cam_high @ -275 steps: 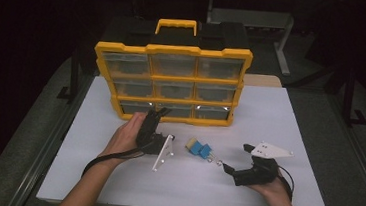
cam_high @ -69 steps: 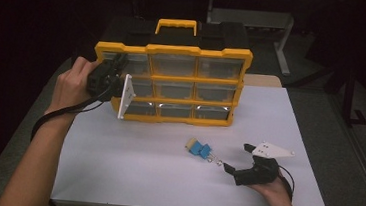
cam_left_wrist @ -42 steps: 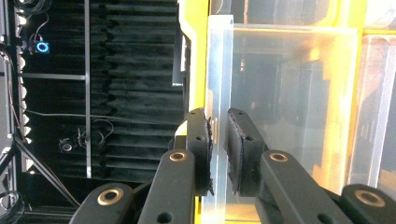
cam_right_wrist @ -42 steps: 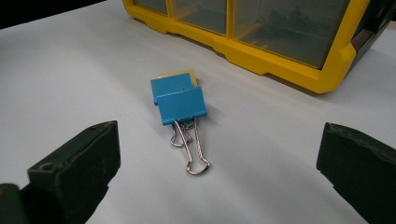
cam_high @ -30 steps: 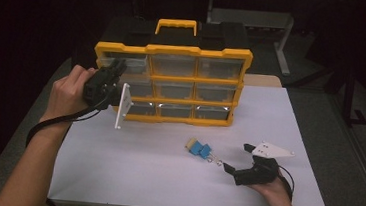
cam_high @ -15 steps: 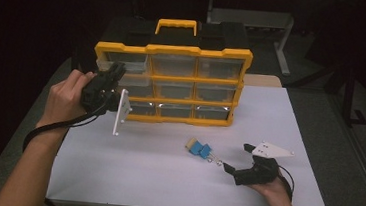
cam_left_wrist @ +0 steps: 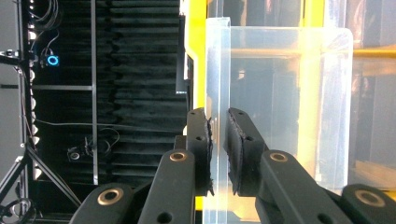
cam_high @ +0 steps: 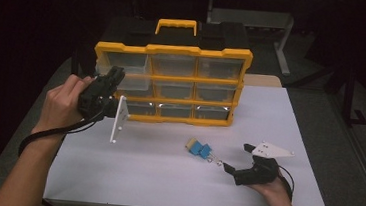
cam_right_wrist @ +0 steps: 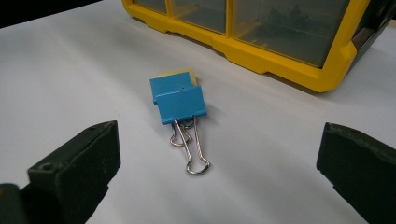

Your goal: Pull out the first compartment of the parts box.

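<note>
A yellow organiser point(cam_high: 171, 76) with clear drawers stands upright at the back of the white table point(cam_high: 164, 181). Its top-left clear drawer point(cam_high: 134, 80) sticks out toward me. My left gripper point(cam_high: 115, 75) is shut on that drawer's front wall point(cam_left_wrist: 218, 70), with the pads pressed on either side of the clear plastic point(cam_left_wrist: 218, 122). A blue binder clip point(cam_high: 198, 148) lies flat on the table with its wire handles pointing at my right gripper point(cam_high: 236, 158). In the right gripper view the clip point(cam_right_wrist: 180, 100) lies just ahead of the wide-open jaws point(cam_right_wrist: 218, 136), untouched.
The organiser's lower yellow frame point(cam_right_wrist: 280, 60) runs just behind the clip. Bare white table lies left of the clip and in front of both hands. Dark floor and a stand surround the table.
My left hand has drawn slightly back toward me and down, and the top-left drawer has slid a little further out. The right gripper and the clip have not moved.
</note>
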Demonstrator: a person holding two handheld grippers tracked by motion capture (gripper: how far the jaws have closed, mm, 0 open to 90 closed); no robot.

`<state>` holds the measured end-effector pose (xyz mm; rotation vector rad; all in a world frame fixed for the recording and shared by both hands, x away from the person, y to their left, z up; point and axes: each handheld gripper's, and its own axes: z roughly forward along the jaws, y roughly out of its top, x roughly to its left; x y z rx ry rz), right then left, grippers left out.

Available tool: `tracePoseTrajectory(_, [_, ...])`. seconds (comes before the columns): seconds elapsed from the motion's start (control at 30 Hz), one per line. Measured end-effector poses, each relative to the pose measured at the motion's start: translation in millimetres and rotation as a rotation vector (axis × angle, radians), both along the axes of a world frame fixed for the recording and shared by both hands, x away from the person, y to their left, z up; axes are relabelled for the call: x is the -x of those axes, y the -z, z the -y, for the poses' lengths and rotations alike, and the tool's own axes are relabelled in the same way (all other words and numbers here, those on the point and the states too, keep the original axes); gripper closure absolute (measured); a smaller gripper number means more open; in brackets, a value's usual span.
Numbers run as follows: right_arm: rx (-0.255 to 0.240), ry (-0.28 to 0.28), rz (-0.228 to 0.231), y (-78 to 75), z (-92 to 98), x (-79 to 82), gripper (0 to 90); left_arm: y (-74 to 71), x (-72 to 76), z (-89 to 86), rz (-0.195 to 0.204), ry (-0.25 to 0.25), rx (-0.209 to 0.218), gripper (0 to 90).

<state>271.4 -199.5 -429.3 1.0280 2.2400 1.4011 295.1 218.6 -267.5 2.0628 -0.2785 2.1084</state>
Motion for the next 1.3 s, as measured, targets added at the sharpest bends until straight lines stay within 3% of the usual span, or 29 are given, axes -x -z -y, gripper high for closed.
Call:
tracePoseTrajectory(0.6, [0.000,0.000,0.001,0.1,0.1,0.2,0.0,0.9,19.1,-3.1,0.006,0.030,-0.014,79.7])
tracePoseTrajectory(1.3, [-0.002,0.009,-0.003,0.4,0.4,-0.3,0.0,4.9,25.4,-7.6,0.005,0.049,-0.006,79.1])
